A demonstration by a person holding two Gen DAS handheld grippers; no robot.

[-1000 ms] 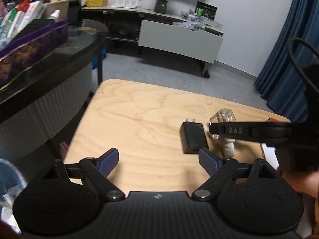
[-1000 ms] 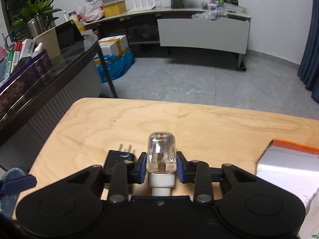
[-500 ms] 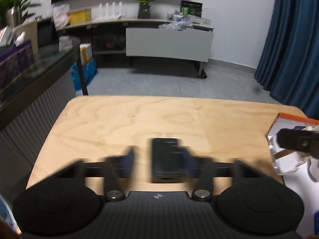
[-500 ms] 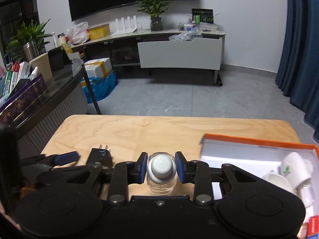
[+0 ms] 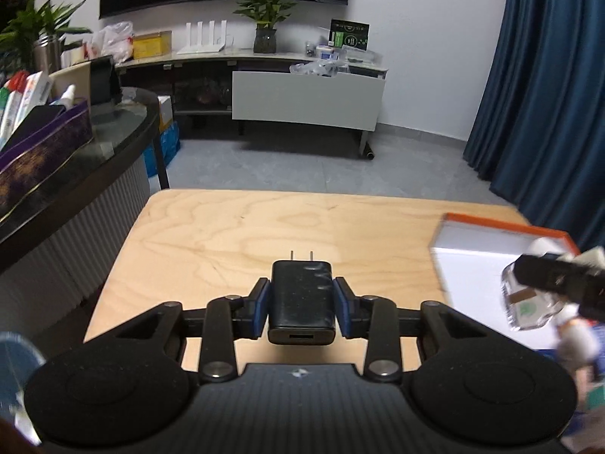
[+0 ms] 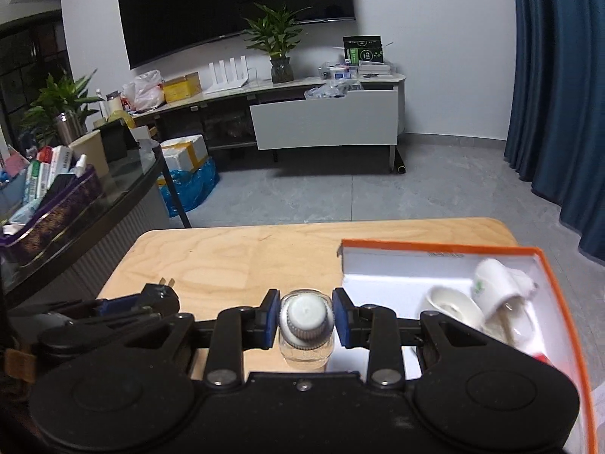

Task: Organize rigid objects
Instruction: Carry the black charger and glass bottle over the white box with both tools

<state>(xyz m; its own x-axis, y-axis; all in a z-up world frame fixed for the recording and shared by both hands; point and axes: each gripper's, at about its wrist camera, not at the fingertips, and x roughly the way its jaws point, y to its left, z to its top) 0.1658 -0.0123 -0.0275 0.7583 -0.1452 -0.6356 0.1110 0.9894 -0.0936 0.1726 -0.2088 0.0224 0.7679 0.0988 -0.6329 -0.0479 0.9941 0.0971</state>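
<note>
Charger underside: the black charger (image 5: 301, 302) sits clamped in the left gripper (image 5: 301, 304), so its sides and bottom are covered by the blue pads.
Bottle body: under the white cap, the clear bottle (image 6: 306, 331) is half hidden by the right gripper (image 6: 306, 317).
Bottle, left view: smeared at the right edge, label unreadable.
Box corner: the orange-rimmed box (image 6: 435, 249) runs off the right edge.
Box contents: white cups (image 6: 495, 287) are blurred, green print illegible.
Bottom-left blue shape: too blurred to tell.

Left gripper (image 5: 301, 304) and right gripper (image 6: 306, 318) — jaws clamped, both loaded.
</note>
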